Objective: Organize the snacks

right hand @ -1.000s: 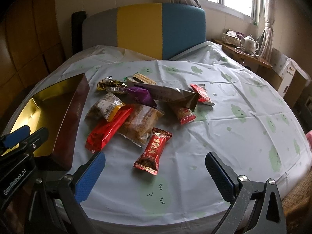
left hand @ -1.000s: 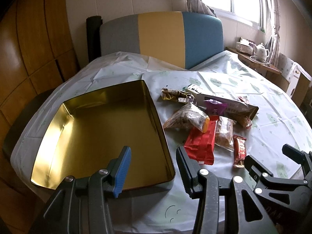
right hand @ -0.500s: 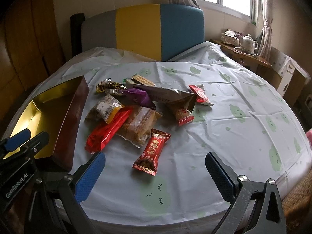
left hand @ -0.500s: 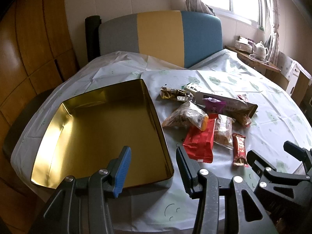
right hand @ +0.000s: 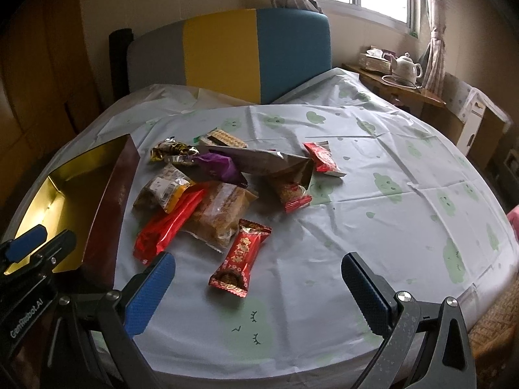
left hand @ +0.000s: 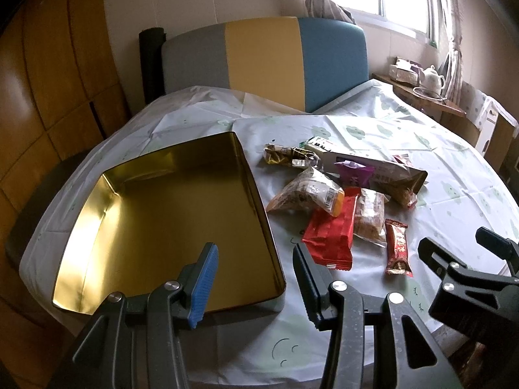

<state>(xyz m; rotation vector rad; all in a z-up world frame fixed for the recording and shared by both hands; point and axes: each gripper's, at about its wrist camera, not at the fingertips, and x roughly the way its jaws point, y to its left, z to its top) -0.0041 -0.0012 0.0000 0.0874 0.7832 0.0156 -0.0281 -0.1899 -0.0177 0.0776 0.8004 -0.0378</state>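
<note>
An empty gold tin box (left hand: 168,223) lies on the table's left side; it also shows in the right wrist view (right hand: 65,201). A pile of wrapped snacks lies to its right: a red pack (left hand: 331,236), a small red candy bar (right hand: 241,253), a brown cake pack (right hand: 220,214), a clear pack with an orange label (left hand: 308,191), a purple wrapper (right hand: 220,167) and a long torn bag (left hand: 382,171). My left gripper (left hand: 253,278) is open above the tin's near right corner. My right gripper (right hand: 256,295) is open and empty, just short of the small red candy bar.
The round table (right hand: 389,168) has a pale cloth with green cloud prints. A grey, yellow and blue chair back (right hand: 227,55) stands behind it. A side shelf with a white teapot (right hand: 407,64) is at the far right. Wooden panelling is at the left.
Both grippers have edged slightly forward toward the snacks and stayed open. Nothing on the table has moved.
</note>
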